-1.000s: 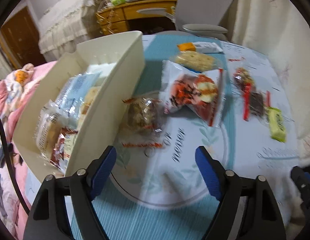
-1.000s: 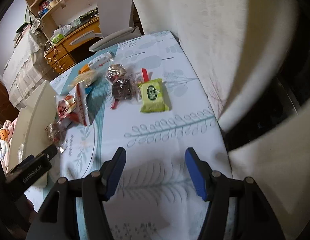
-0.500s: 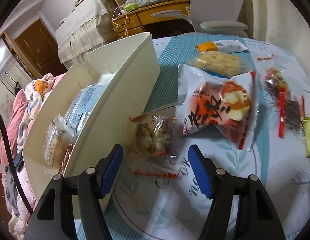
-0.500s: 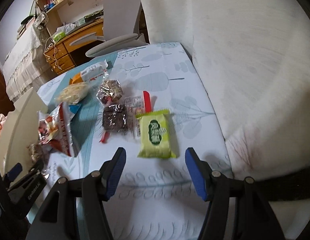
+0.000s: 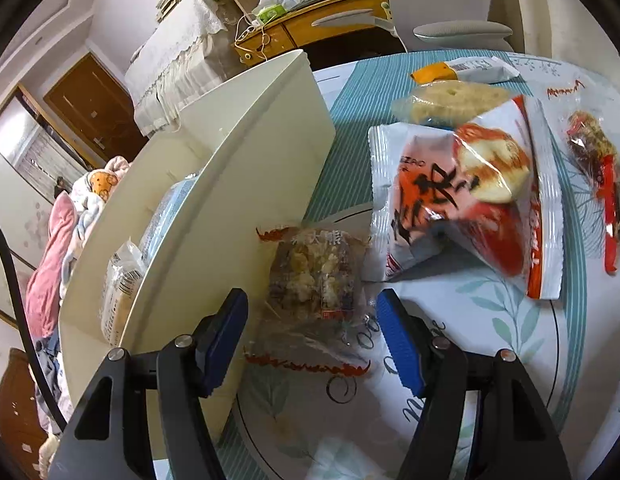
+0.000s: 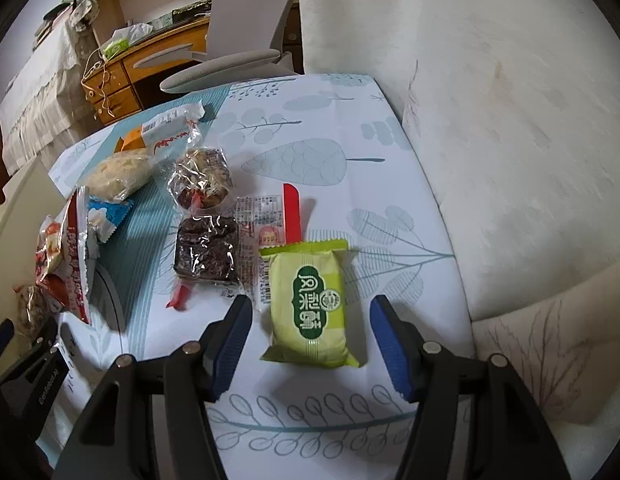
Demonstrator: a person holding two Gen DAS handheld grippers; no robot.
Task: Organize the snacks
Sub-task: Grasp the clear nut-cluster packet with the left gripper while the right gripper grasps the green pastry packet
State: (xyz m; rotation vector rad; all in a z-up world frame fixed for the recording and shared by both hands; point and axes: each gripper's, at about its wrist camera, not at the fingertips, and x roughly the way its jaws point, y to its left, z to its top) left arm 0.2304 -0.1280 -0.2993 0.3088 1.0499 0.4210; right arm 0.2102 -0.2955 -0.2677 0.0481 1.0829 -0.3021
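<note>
In the left wrist view, a clear-wrapped brown nut snack (image 5: 314,276) lies on the table against the white bin (image 5: 237,168). My left gripper (image 5: 314,336) straddles this snack; its blue pads stand just off the wrapper, open. In the right wrist view, a green snack packet (image 6: 310,300) lies flat on the leaf-print tablecloth (image 6: 390,208). My right gripper (image 6: 310,340) is open around the packet's near end, with a gap on each side. The bin holds several wrapped snacks (image 5: 121,288).
Between the two grippers lie a red-and-white bag (image 5: 462,200), a pale rice cracker (image 5: 450,98), an orange-and-white packet (image 5: 462,70), a dark brownie pack (image 6: 207,250) and a clear-wrapped mixed snack (image 6: 201,178). A cushioned seat (image 6: 530,140) borders the table's right edge. A chair (image 6: 229,60) stands beyond.
Both grippers came forward and down over their snacks. The left jaws narrowed, and the nut snack now sits between them. The green packet now lies between the right fingers.
</note>
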